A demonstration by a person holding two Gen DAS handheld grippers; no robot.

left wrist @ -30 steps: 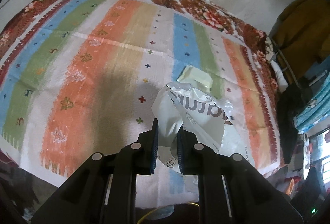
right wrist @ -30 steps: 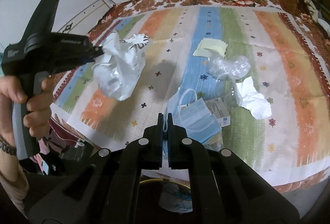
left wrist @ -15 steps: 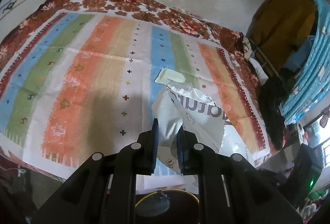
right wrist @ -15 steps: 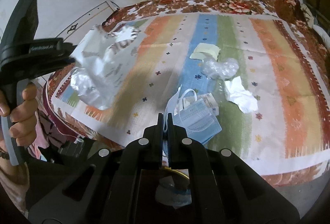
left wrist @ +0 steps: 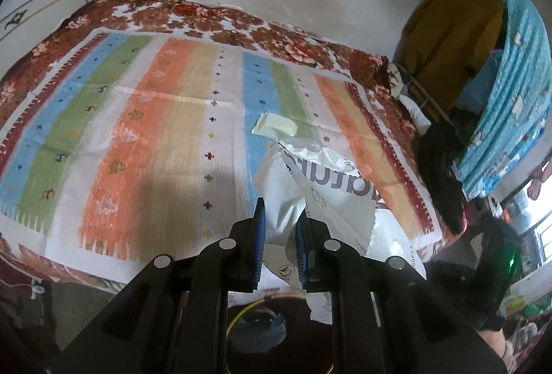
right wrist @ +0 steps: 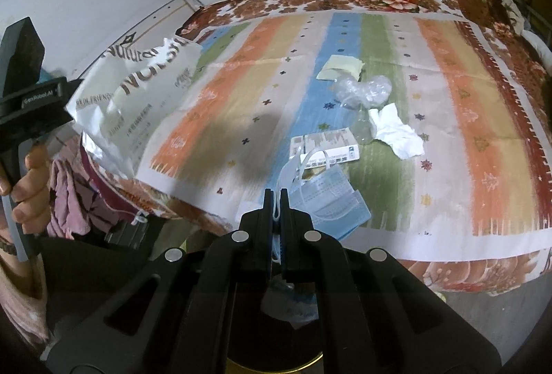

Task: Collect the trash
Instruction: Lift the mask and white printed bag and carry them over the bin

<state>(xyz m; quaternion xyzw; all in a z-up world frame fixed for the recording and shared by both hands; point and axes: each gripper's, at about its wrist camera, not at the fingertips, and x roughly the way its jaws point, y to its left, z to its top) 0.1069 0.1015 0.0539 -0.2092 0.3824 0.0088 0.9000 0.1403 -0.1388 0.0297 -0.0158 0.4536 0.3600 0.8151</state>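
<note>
My left gripper [left wrist: 280,219] is shut on a white plastic bag [left wrist: 331,188] with brown lettering, held off the bed's near edge; the bag also shows at the left of the right wrist view [right wrist: 134,98]. My right gripper [right wrist: 275,201] is shut on the ear loops of blue face masks [right wrist: 327,198] that hang over the bed's front edge. On the striped bedcover [right wrist: 465,119] lie a small white box [right wrist: 324,146], a crumpled white tissue [right wrist: 396,131], clear crumpled plastic [right wrist: 362,91] and a pale yellow paper [right wrist: 339,67], also in the left wrist view [left wrist: 274,125].
A dark bin with a yellow rim stands on the floor under both grippers [left wrist: 262,329], [right wrist: 286,308], with some trash inside. Clothes hang at the right of the bed [left wrist: 459,39]. A wall runs behind the bed.
Both grippers have pulled back from the bed toward its near edge, the left with the bag, the right with the masks. The box under the masks now shows in full.
</note>
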